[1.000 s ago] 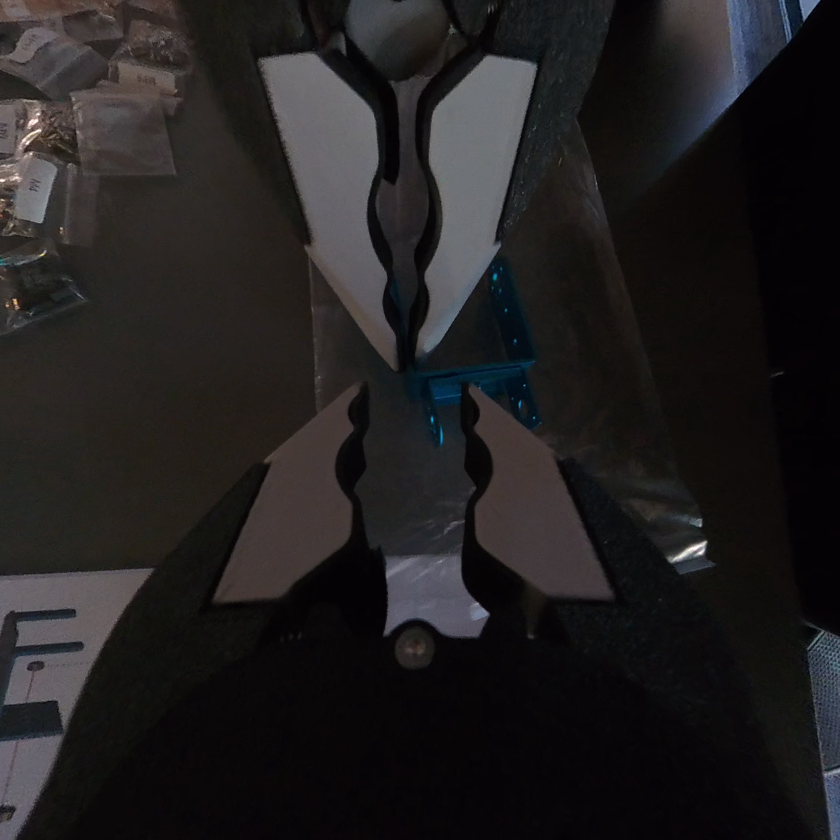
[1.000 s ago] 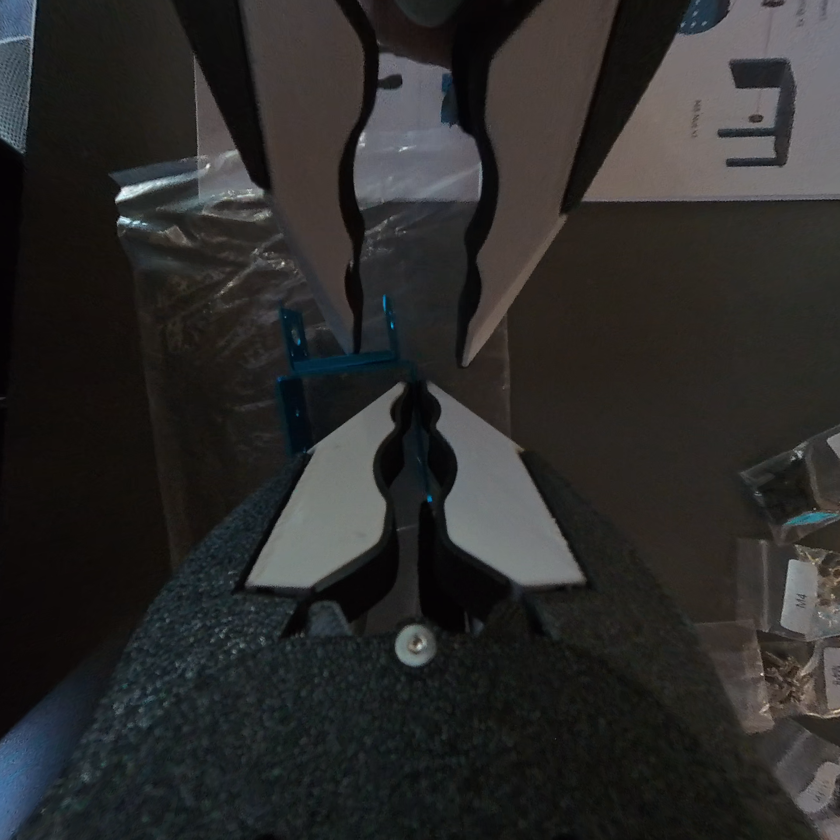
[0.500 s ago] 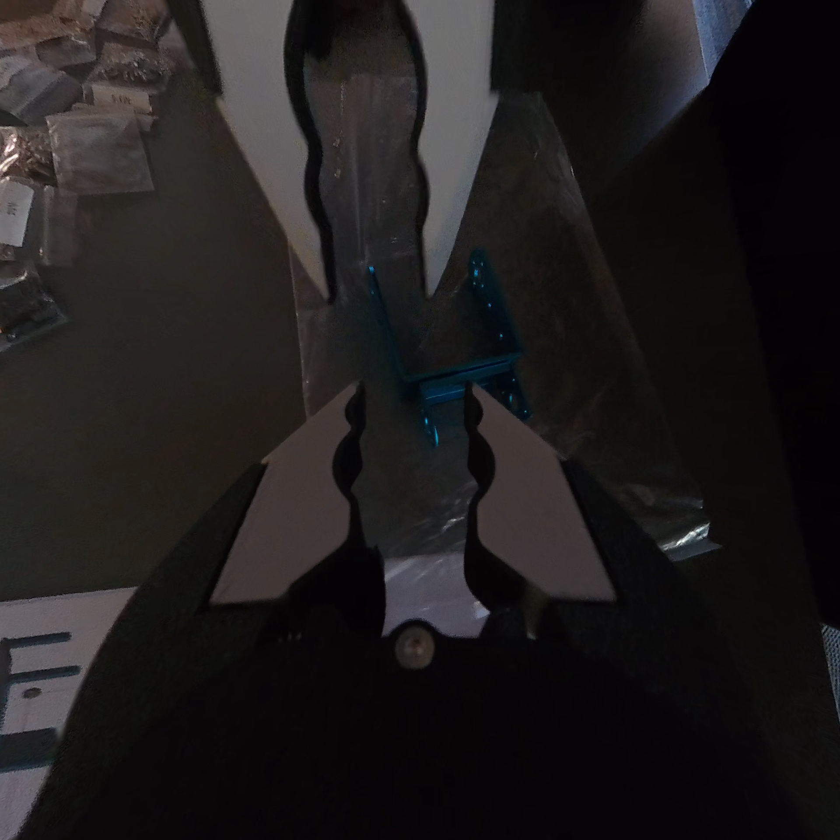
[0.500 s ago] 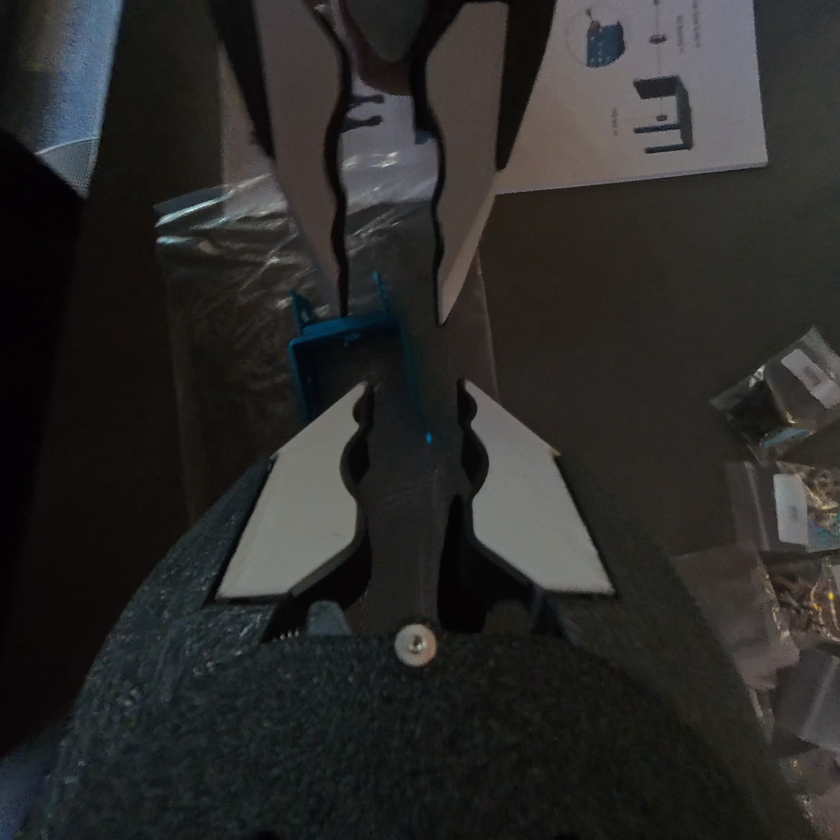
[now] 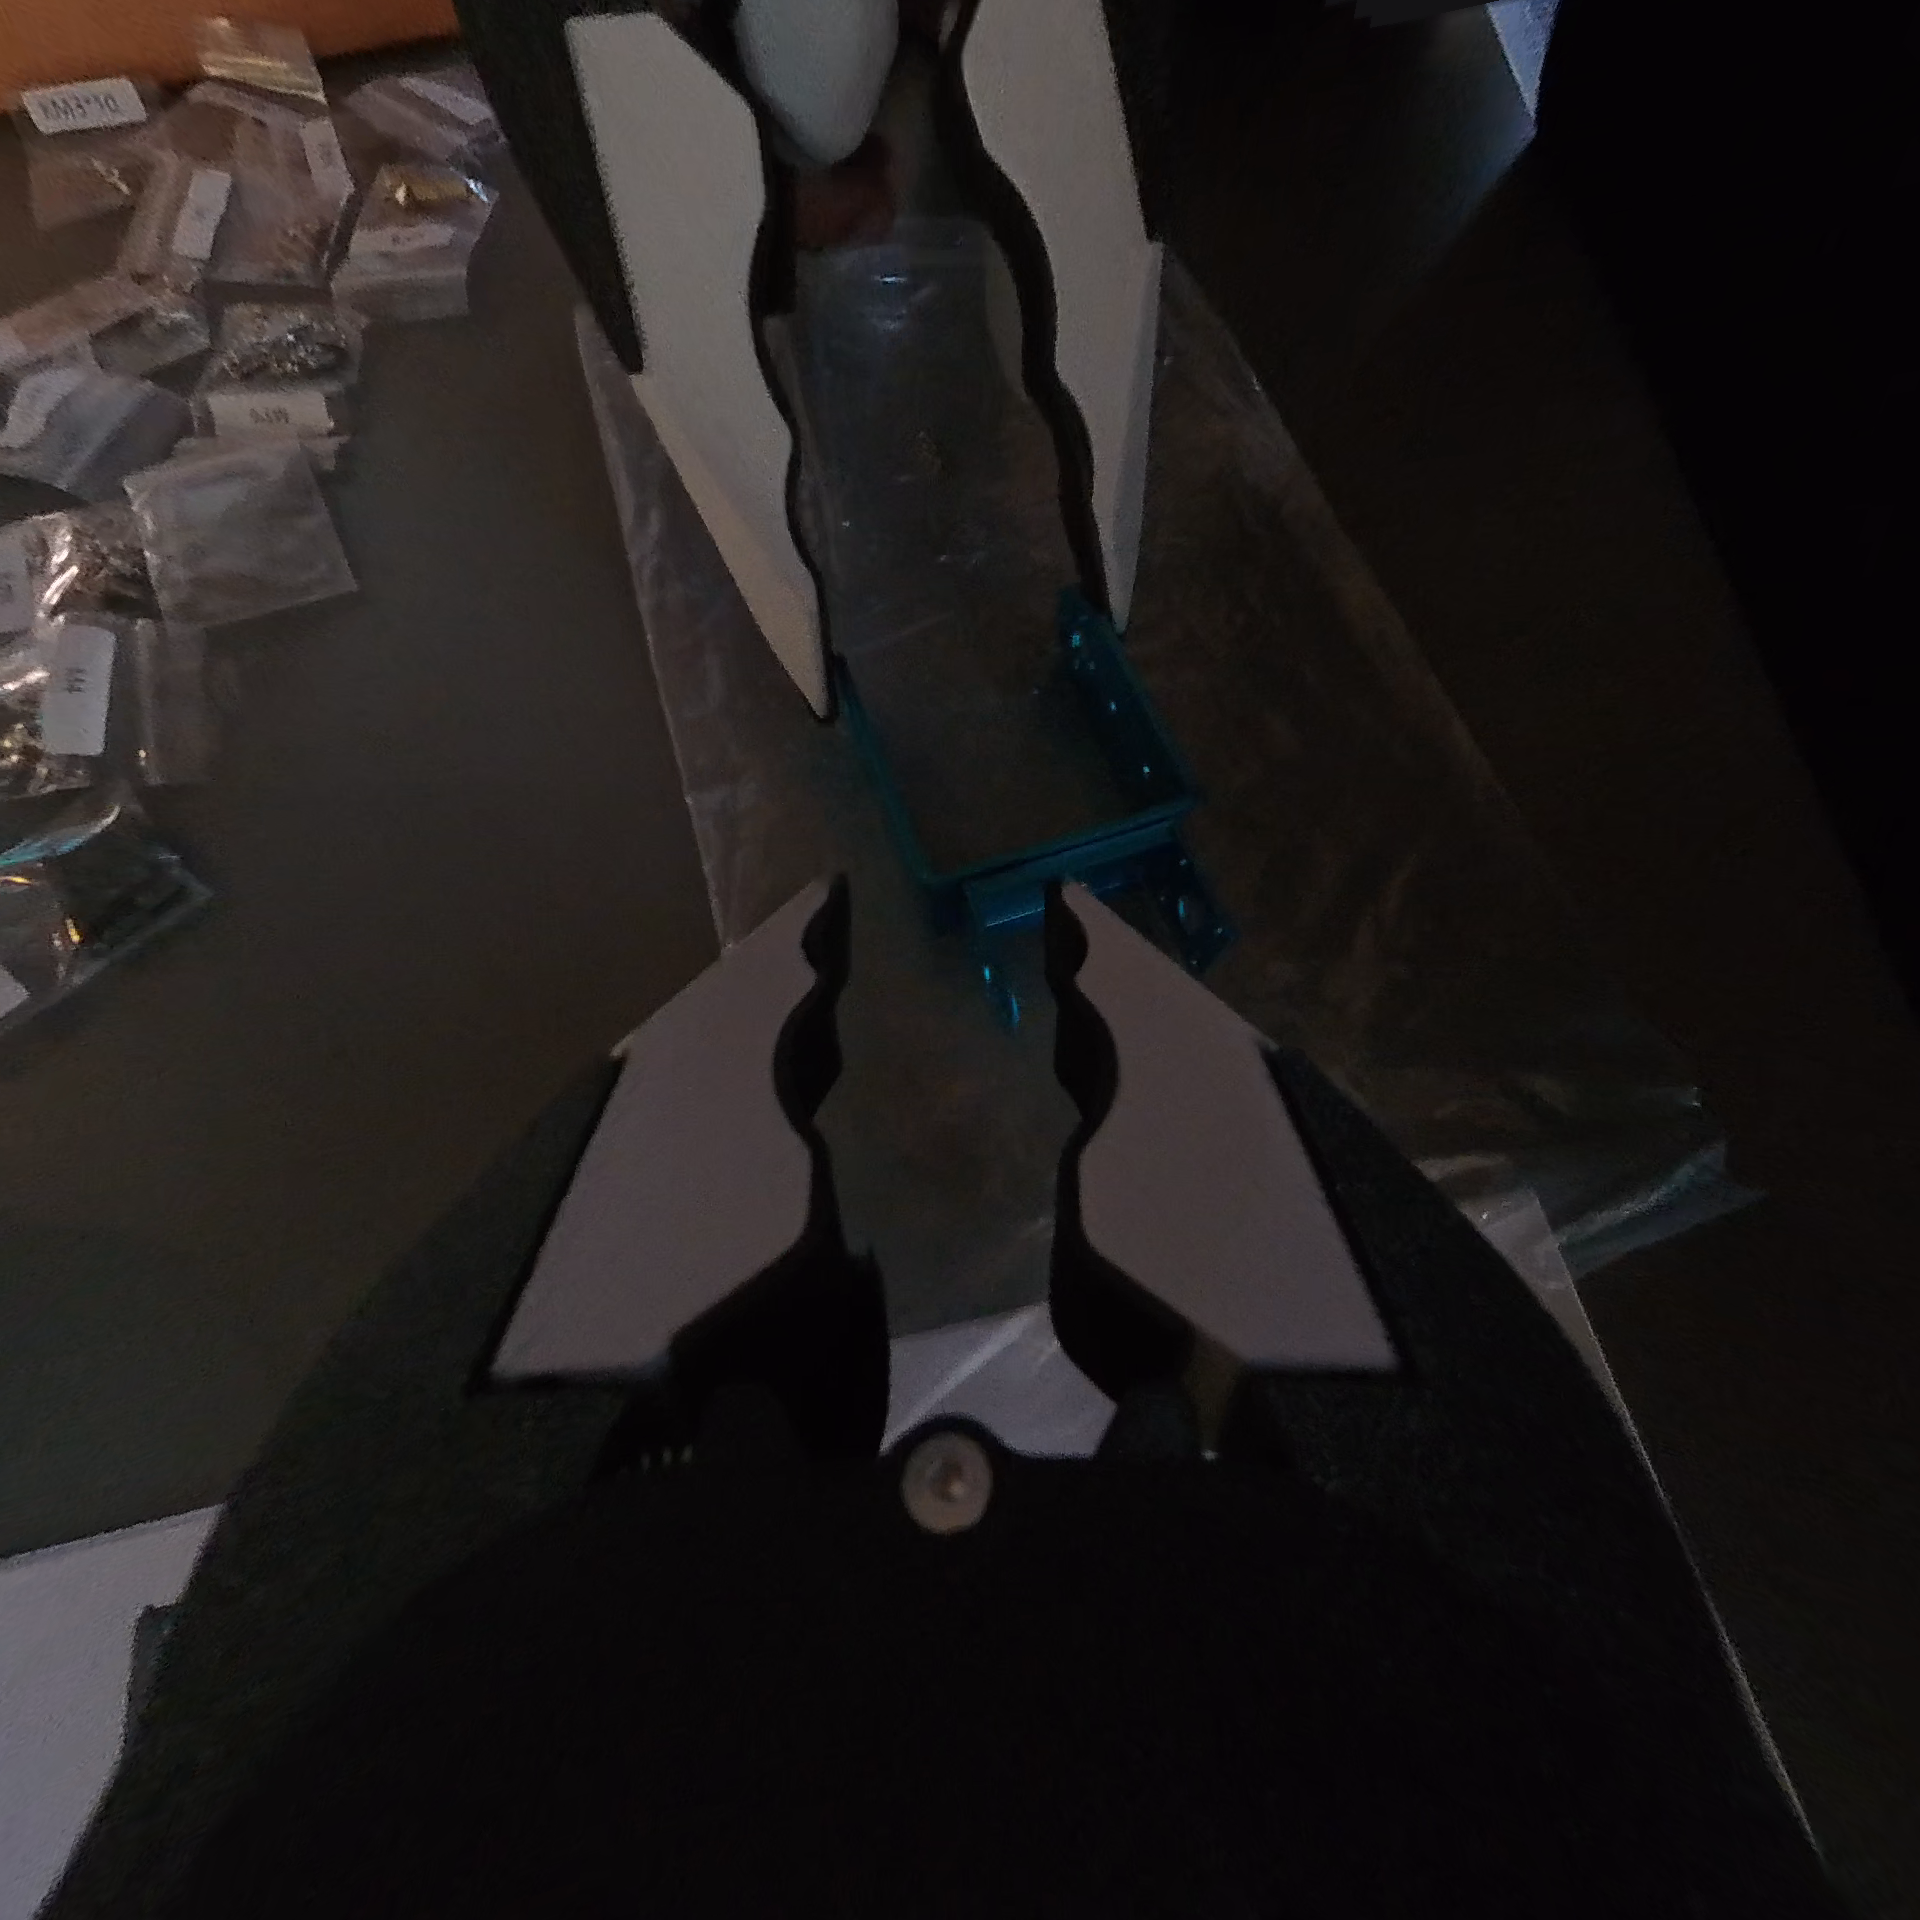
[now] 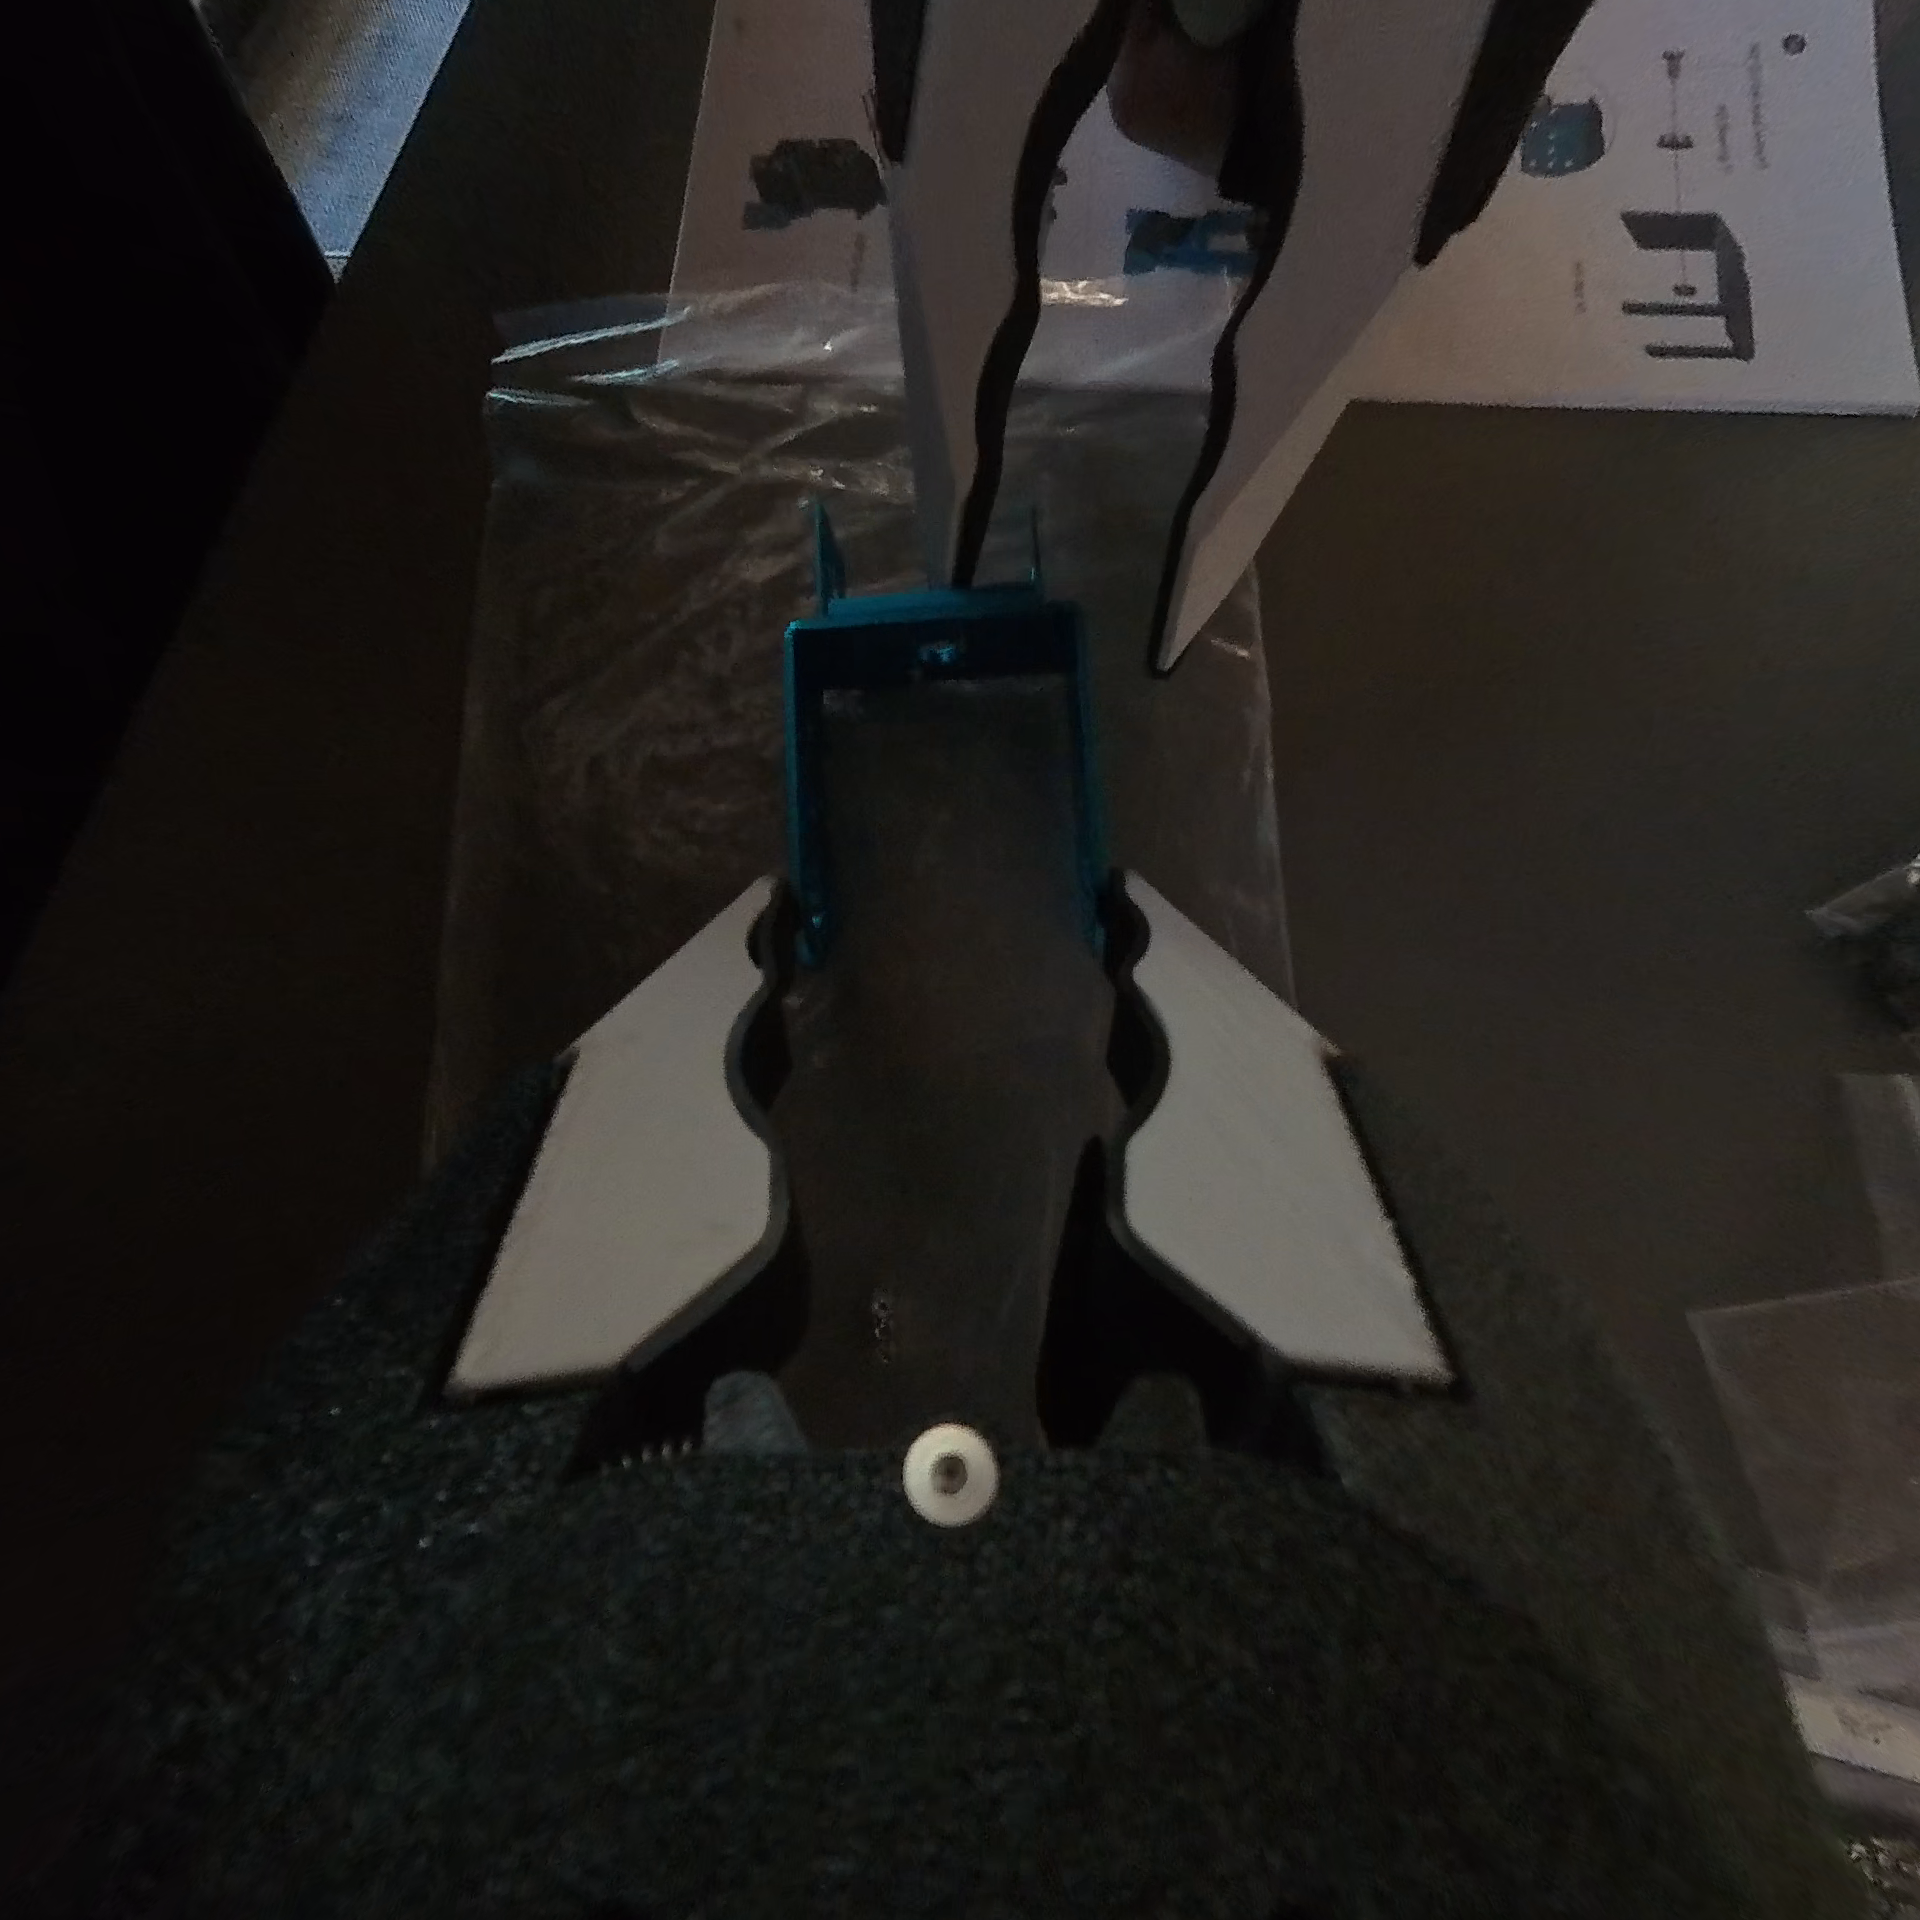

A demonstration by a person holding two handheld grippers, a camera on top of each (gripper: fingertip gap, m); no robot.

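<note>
Straddling blue bracket (image 6: 940, 717) arms, right gripper (image 6: 951, 904) wide | left gripper (image 5: 951, 899) parted, empty

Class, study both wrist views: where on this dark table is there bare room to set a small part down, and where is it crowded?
Bare tabletop lies between the pile of small parts bags and the clear plastic bag; more sits below the printed sheet, right of that bag. Crowded: the blue metal bracket on the bag, flanked by the open right gripper, with the open left gripper opposite.

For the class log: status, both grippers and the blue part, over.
Left gripper open, short of blue bracket. Right gripper open, straddling its arms. Bracket on plastic bag. Nothing between.
</note>
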